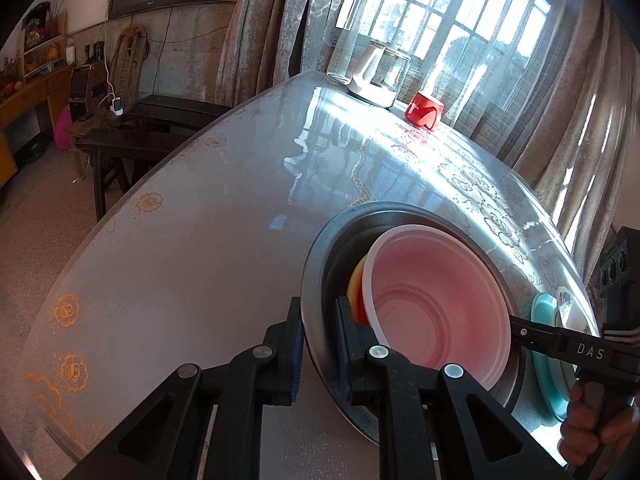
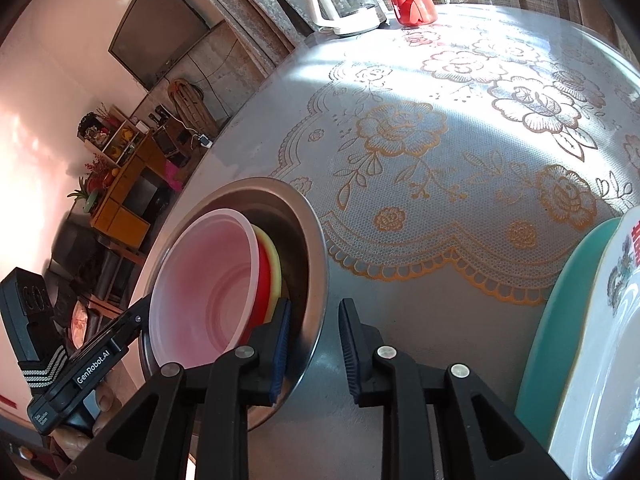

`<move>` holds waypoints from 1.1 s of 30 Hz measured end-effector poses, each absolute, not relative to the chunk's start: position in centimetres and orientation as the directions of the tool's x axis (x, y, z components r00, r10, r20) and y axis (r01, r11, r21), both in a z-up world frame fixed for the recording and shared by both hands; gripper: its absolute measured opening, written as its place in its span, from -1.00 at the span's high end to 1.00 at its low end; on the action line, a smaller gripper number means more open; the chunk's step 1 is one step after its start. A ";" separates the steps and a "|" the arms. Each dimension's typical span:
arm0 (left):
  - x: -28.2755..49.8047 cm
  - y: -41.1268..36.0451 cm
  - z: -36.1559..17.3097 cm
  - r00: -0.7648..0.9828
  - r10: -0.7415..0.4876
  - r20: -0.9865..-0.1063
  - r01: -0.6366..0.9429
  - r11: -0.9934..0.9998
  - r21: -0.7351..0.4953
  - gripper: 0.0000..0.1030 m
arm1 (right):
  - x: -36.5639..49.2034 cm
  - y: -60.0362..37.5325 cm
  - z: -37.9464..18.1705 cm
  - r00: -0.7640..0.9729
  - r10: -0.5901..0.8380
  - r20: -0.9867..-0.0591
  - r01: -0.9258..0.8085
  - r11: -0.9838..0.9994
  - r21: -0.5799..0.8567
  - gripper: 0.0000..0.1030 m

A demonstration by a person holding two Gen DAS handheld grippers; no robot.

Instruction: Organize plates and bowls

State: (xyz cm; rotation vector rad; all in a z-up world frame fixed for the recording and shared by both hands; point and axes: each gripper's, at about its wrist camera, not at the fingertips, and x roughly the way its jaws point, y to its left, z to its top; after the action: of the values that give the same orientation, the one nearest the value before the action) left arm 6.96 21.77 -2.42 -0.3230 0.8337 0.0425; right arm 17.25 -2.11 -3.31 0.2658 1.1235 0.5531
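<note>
A steel bowl (image 1: 320, 276) sits on the table and holds a red bowl (image 1: 362, 304), a yellow one (image 1: 354, 286) and a translucent pink bowl (image 1: 436, 304) on top. My left gripper (image 1: 320, 344) is shut on the steel bowl's near rim. My right gripper (image 2: 314, 344) straddles the opposite rim of the steel bowl (image 2: 316, 264) with its jaws apart; the pink bowl (image 2: 204, 280) lies just left of it. A teal plate (image 2: 560, 320) with a white patterned plate (image 2: 612, 340) on it lies at the right.
A lace-patterned table cover (image 2: 420, 140) spans the table. A glass kettle (image 1: 378, 76) and a red cup (image 1: 424, 110) stand at the far edge by the curtained window. Dark benches (image 1: 140, 136) stand beyond the table's left edge.
</note>
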 end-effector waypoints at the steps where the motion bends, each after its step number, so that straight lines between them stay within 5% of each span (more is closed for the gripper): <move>1: 6.9 21.8 -2.4 0.676 -0.089 -0.732 -0.163 0.950 -0.265 0.71 | 17.3 -2.0 -3.4 0.312 0.548 -0.776 -0.284 0.834 0.474 0.53; 17: 6.5 21.5 -2.6 0.687 -0.088 -0.721 -0.154 0.952 -0.264 0.71 | 16.7 -2.0 -3.3 0.326 0.511 -0.795 -0.268 0.857 0.440 0.49; 23: 5.7 21.0 -2.6 0.694 -0.098 -0.713 -0.145 0.951 -0.272 0.69 | 16.1 -1.8 -2.9 0.336 0.521 -0.785 -0.304 0.849 0.433 0.69; 33: 5.8 21.0 -2.7 0.694 -0.110 -0.712 -0.140 0.949 -0.283 0.69 | 16.4 -2.2 -3.3 0.325 0.545 -0.773 -0.298 0.834 0.464 0.69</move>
State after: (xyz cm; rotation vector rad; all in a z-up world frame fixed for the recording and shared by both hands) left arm 5.77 20.98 -2.74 -0.3298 0.8081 0.0170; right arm 16.37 -2.24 -3.27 0.2556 1.1105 0.5604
